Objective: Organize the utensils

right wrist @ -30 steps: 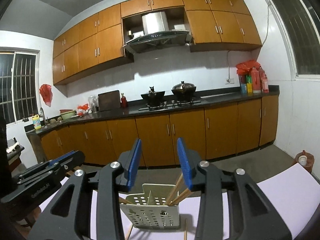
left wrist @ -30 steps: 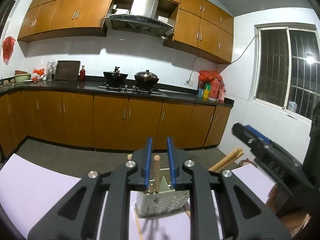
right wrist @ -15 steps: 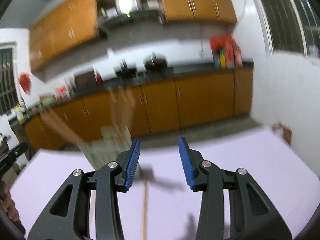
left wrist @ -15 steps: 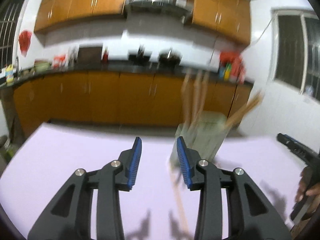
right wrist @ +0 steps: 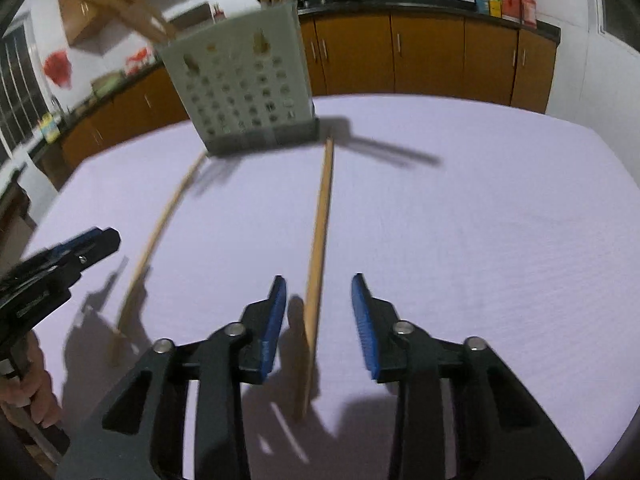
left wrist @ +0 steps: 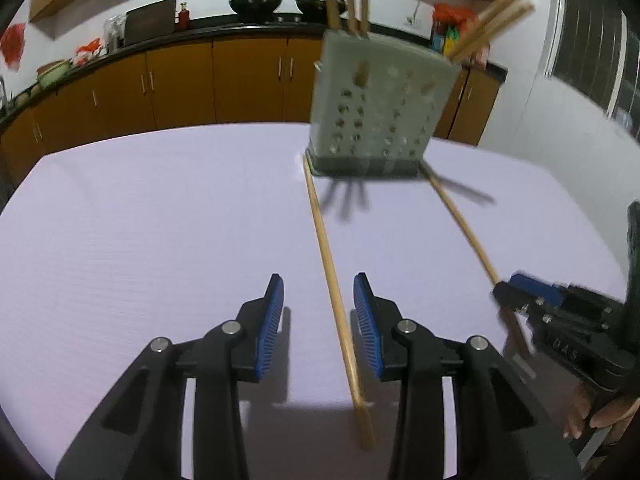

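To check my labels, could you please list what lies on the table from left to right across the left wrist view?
Left gripper → chopstick between its jaws → second chopstick → right gripper. The holder stands farther back, over both chopsticks' far ends, so it has no clear slot.

Each camera rides on its gripper and looks forward and steeply down along the fingers, close above the lilac table [left wrist: 140, 220]. The left wrist view has the perforated holder [left wrist: 376, 108] far and to the right; the right wrist view has it far and to the left [right wrist: 244, 92]. Both share the table, holder and far kitchen cabinets [left wrist: 248, 80].
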A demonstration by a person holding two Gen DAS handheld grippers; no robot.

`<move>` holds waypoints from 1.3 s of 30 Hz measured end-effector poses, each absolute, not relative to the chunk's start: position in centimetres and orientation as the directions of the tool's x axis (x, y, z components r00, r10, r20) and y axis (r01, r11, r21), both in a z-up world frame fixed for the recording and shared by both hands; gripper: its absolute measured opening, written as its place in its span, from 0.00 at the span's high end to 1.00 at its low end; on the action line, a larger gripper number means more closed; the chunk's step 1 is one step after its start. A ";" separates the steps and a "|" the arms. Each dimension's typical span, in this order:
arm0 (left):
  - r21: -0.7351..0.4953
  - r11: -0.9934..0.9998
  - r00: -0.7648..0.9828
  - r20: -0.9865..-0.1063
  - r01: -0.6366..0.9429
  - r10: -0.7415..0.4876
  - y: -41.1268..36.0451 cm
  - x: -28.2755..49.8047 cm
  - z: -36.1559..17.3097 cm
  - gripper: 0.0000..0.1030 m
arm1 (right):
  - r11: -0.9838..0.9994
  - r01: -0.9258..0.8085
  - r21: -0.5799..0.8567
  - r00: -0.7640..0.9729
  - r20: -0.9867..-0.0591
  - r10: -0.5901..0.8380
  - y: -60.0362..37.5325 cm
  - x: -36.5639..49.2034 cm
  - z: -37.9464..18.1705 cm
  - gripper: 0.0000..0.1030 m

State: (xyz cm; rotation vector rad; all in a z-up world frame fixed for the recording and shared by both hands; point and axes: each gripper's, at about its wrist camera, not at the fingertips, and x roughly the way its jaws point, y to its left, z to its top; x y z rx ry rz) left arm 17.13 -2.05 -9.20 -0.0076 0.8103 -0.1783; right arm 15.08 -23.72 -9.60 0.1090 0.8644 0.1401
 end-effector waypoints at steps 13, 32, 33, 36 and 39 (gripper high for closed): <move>-0.024 0.996 0.635 -0.769 0.081 -0.070 -1.1 19.3 -10.4 0.93 | 0.988 -0.027 0.150 0.649 -0.750 0.132 -25.9 14.9 -10.3 0.92; -0.070 0.997 0.634 -0.771 0.024 -0.069 3.0 20.1 -10.0 0.90 | 0.995 -0.009 0.096 0.649 -0.756 0.078 -26.5 15.6 -10.5 0.92; -0.073 0.997 0.634 -0.770 0.024 -0.072 3.0 20.1 -10.0 0.90 | 0.995 -0.008 0.096 0.649 -0.756 0.078 -26.4 15.6 -10.4 0.92; -0.081 0.996 0.634 -0.770 0.024 -0.078 3.3 20.0 -10.0 0.90 | 0.995 -0.008 0.096 0.649 -0.756 0.078 -26.4 15.5 -10.4 0.92; -0.081 0.996 0.634 -0.770 0.023 -0.077 3.1 20.1 -10.2 0.90 | 0.996 -0.008 0.094 0.650 -0.756 0.077 -26.5 15.5 -10.4 0.92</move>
